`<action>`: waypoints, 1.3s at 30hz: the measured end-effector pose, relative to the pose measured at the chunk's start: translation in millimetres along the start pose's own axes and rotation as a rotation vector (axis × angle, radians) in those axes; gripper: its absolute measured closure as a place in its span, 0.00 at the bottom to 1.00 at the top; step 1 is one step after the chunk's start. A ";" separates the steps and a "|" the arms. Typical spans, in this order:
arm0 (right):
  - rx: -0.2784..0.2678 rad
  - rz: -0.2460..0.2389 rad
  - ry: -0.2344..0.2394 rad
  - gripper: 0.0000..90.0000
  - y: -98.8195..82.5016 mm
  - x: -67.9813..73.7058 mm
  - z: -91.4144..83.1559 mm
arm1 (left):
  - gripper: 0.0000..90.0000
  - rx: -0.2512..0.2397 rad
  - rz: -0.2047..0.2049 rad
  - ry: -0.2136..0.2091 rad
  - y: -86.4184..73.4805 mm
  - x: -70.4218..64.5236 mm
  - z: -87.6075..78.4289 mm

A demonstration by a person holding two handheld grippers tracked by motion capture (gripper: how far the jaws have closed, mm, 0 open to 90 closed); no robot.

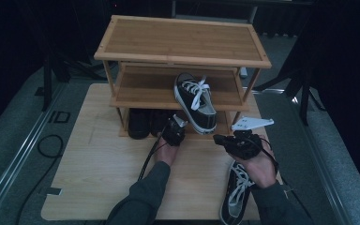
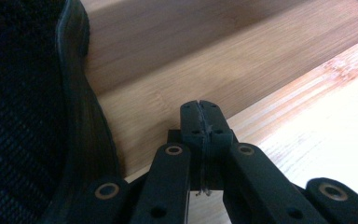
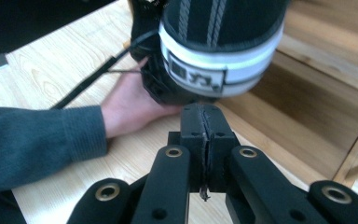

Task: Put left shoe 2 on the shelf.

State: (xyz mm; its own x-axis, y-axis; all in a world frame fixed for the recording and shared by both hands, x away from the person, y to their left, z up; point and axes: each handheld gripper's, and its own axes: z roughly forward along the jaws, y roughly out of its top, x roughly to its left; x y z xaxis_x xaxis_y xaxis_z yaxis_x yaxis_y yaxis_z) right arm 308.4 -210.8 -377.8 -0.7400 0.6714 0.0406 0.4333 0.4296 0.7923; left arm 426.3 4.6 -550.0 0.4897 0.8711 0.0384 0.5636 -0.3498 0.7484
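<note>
High view: 3-tier bamboo shoe rack [image 1: 183, 42] stands at the far end of the light wooden worktop [image 1: 98, 173]. 1 black canvas sneaker with white laces and white sole band [image 1: 195, 101] is seen on the middle shelf, heel overhanging the front edge toward the person. Its mate, a second black lace-up sneaker [image 1: 236, 192], lies on the worktop at the near right, partly under the right hand. Dark shoes [image 1: 140, 123] are tucked on the bottom tier at the left; detail cannot be made out.

Left gripper [image 1: 174, 131] is held just in front of the bottom tier, below the overhanging heel; jaws are closed on nothing, as confirmed in the left gripper view [image 2: 199, 116], where a dark shoe side is seen at the left and the pads meet.

Right gripper [image 1: 236, 143] is held beside the rack's right front leg, above the worktop sneaker. In the right gripper view [image 3: 203, 121] the jaws are closed and empty, with the shelf sneaker's heel [image 3: 216, 51] just ahead.

Step judged: first sneaker placed but not fully seated; second not yet picked.

Next move, as a judgement: the overhanging heel is likely to be nudged back with closed jaws until fully supported. Then the right gripper must be opened, lowered to the worktop sneaker's collar, closed, and the shoe lifted clear of the shelf edge and set beside its mate.
</note>
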 end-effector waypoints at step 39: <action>-0.033 -0.020 0.055 1.00 28.8 1.5 24.4 | 1.00 0.017 0.023 0.062 3.6 -1.3 9.9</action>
State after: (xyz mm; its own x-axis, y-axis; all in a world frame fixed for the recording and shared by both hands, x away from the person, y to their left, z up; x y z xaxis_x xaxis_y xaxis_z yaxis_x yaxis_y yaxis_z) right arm 332.3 -182.7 -369.7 -0.7756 0.6286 0.0575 0.4021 0.4218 0.8127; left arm 434.3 -1.2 -553.9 0.4610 0.8821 0.0970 0.5637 -0.3755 0.7357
